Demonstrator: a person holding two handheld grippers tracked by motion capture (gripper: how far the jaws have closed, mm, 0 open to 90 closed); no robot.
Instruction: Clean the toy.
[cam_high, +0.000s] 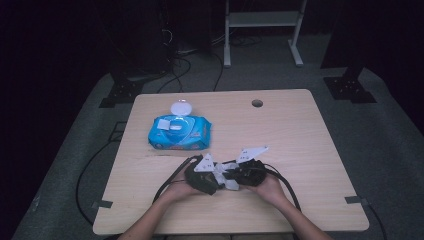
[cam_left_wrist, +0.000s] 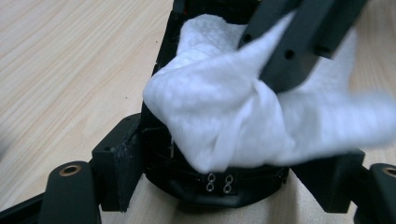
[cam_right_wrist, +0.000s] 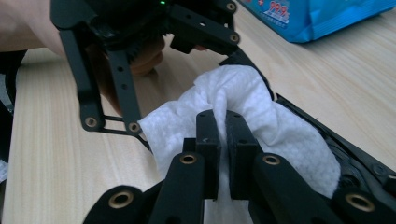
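My right tool has its jaws pressed together on a fold of the soft white embossed wet wipe, pinching it near the bunched middle. My left tool stands partly spread with the same wipe draped between its jaws; I cannot tell whether its pads press on the cloth. The wipe hangs crumpled between the two tools just above the pale wooden table, near its front edge. I judge it very light, limp and probably damp, so it will sag, cling and stretch rather than slide, and could tear if pulled hard; a corner or free edge is the best place to take hold. Farther back lies the blue plastic wipe pack, its round white lid flipped open.
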